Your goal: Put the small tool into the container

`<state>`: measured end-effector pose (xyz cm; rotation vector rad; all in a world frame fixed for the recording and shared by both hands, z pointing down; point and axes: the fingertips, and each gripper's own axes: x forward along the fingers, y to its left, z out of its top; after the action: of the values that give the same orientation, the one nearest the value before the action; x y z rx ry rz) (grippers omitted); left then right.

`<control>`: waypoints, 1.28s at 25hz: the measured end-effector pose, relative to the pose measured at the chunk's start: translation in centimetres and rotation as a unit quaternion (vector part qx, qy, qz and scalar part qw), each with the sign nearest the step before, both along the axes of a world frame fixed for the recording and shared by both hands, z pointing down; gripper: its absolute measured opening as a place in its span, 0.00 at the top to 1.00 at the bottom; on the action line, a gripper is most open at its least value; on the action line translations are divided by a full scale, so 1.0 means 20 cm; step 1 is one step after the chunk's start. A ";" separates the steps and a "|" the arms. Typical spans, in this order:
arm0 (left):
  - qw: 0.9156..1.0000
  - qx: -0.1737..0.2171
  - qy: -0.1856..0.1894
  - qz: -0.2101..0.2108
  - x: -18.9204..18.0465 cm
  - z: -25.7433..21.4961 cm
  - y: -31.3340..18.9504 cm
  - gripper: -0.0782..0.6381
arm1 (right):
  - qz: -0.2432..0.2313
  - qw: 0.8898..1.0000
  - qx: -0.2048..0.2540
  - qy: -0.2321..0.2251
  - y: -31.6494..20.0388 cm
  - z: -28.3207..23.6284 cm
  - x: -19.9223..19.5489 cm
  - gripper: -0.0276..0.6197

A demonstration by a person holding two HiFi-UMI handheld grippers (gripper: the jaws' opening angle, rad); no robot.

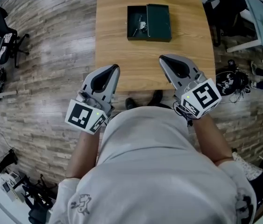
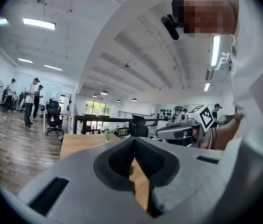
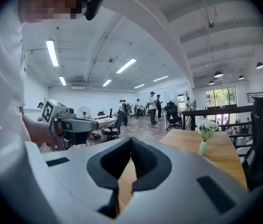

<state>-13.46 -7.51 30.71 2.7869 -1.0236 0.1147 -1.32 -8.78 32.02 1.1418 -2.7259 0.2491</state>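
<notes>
Left gripper (image 1: 116, 67) and right gripper (image 1: 162, 59) both clenched, empty, at the surface's (image 1: 122, 50) near edge; tool (image 1: 140, 26) seems to lie in the open case's (image 1: 159, 22) left half, so we'd unclench early and drop in from above.

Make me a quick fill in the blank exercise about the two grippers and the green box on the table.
1. The left gripper and the right gripper both have their jaws ____.
2. Between each gripper's jaws there is ____.
3. The dark green box on the wooden table lies ____.
4. In the head view, small metal pieces lie in the box's ____ half.

Missing words: shut; nothing; open; left.
</notes>
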 end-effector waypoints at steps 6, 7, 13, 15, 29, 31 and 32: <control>1.000 -0.014 0.005 0.024 -0.15 0.07 0.08 0.88 | 0.039 0.999 -0.005 0.006 0.13 -0.01 -0.04 0.95; 0.999 -0.015 0.005 0.028 -0.16 0.07 0.09 0.88 | 0.043 0.999 -0.005 0.007 0.15 -0.01 -0.04 0.95; 0.999 -0.005 0.011 0.040 -0.15 0.04 0.19 0.88 | 0.052 0.999 0.003 0.005 0.27 -0.05 0.01 0.95; 0.999 -0.002 0.015 0.033 -0.13 0.03 0.23 0.88 | 0.047 0.999 0.009 0.006 0.30 -0.08 0.05 0.95; 0.999 0.007 0.021 -0.028 0.28 -0.01 0.57 0.88 | -0.008 0.999 0.039 -0.001 0.66 -0.24 0.48 0.95; 0.999 0.008 0.020 -0.030 0.34 -0.01 0.65 0.88 | -0.012 0.999 0.040 0.000 0.73 -0.24 0.54 0.95; 0.999 0.007 0.020 -0.031 0.37 -0.01 0.68 0.88 | -0.013 0.999 0.040 -0.001 0.77 -0.24 0.57 0.95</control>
<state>-6.09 6.18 30.48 2.7558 -1.1043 0.0447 10.00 6.56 27.25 1.1254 -2.7732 0.1388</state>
